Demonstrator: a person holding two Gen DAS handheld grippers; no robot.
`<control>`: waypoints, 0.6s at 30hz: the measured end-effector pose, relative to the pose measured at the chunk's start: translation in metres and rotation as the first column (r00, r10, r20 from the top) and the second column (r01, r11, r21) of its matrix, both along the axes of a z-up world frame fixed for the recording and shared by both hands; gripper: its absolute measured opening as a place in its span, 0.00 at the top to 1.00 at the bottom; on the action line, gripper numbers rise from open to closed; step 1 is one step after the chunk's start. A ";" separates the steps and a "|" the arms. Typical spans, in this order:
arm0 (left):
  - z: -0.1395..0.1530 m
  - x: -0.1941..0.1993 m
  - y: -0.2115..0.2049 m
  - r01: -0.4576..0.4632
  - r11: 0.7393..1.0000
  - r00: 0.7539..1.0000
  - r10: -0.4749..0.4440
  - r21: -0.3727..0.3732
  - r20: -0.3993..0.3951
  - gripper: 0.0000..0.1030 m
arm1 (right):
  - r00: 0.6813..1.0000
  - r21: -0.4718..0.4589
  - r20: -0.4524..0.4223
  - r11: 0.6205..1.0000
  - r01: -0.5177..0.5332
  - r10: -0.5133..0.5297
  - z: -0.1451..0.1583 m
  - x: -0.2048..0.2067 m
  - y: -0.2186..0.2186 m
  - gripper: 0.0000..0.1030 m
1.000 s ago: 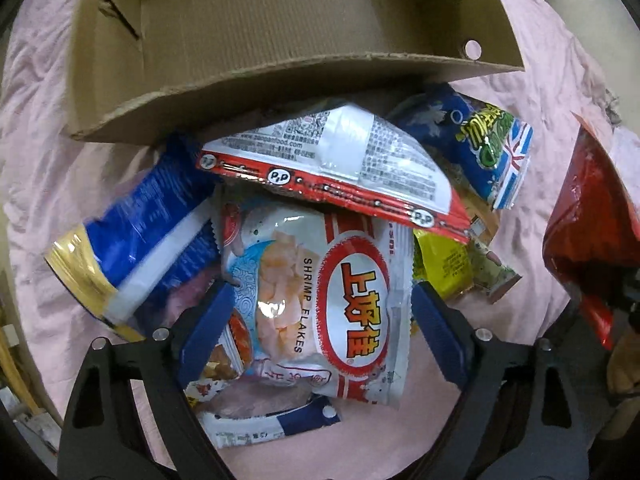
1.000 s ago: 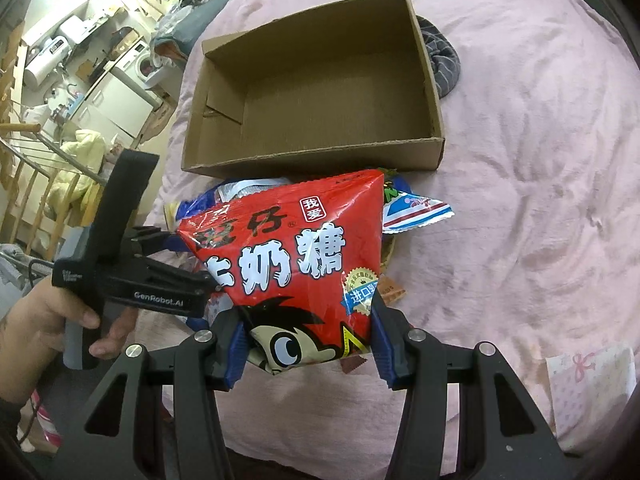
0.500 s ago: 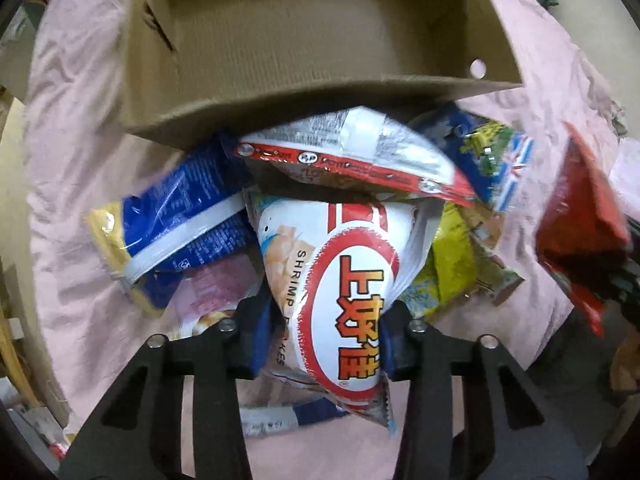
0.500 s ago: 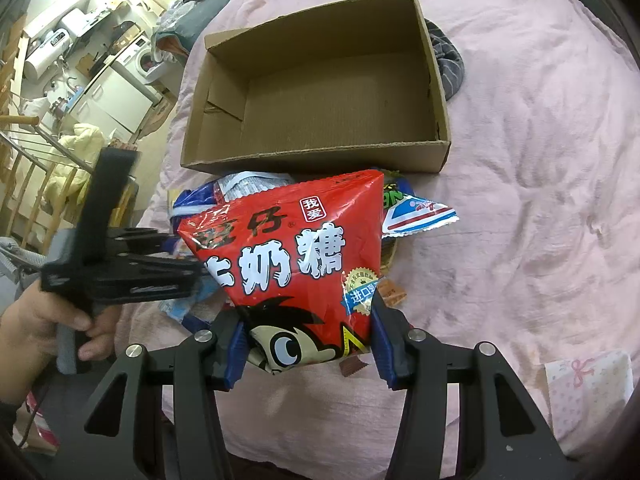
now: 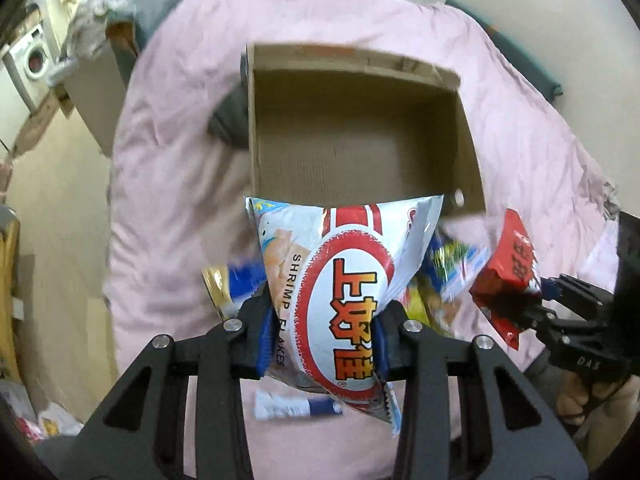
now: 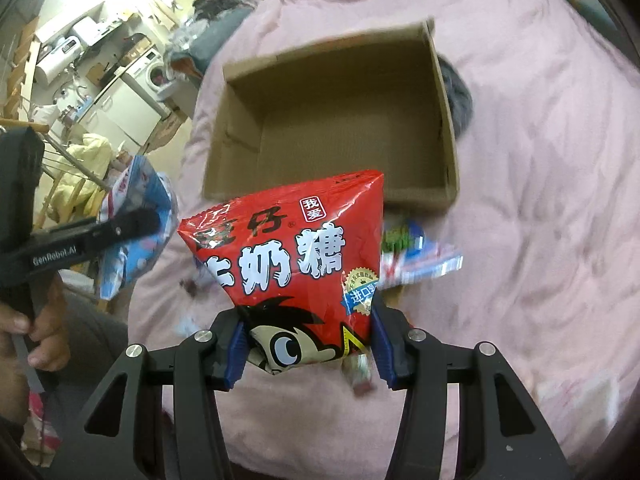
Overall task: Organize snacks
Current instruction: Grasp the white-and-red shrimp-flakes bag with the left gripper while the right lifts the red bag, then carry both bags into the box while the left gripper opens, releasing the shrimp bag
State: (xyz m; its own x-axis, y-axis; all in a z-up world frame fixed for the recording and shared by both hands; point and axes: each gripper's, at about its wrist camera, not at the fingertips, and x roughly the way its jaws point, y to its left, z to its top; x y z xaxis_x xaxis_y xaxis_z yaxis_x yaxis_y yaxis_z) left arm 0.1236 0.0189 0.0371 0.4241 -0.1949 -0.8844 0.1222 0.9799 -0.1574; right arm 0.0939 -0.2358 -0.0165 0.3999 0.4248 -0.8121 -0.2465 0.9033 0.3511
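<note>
Snacks first: my left gripper (image 5: pixel 322 336) has the white shrimp flakes bag (image 5: pixel 340 280) pinched at its lower end, and the jaws are closing on it, blue pads pressed into both sides so the packet bulges above them. It hangs clear of the pink blanket (image 5: pixel 168 160), in front of the near wall of the cardboard box (image 5: pixel 360 128), which sits open-topped with only bare board showing inside. Over on my right gripper (image 6: pixel 306 346), the red candy bag (image 6: pixel 292 256) is squeezed between the pads, jaws about half spread around its bottom corner, top edge fanned out wide. It's up off the blanket too, just short of the box. Beneath and between them the loose pile of packets (image 5: pixel 448 272) lies on the blanket against the box's near side, blurred, blue and yellow wrappers showing. A small blue-and-white packet (image 5: pixel 296 406) lies alone nearer me. A dark grey cloth (image 6: pixel 456 100) peeks out beside the box.
</note>
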 end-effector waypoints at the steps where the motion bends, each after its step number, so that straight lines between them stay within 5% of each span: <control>1: -0.001 0.009 0.002 -0.011 1.000 1.000 0.011 0.005 0.011 0.67 | 1.000 0.005 0.009 1.000 0.006 -0.006 0.004 0.007 0.000 0.48; 7: -0.013 0.055 -0.027 -0.032 0.999 0.999 0.031 0.018 0.042 0.67 | 0.997 0.006 0.021 0.997 0.077 -0.077 0.007 0.054 -0.003 0.48; 18: -0.050 0.105 -0.054 -0.012 0.994 0.996 0.002 0.108 0.089 0.66 | 0.988 -0.019 0.026 0.988 0.151 -0.151 -0.032 0.118 0.008 0.48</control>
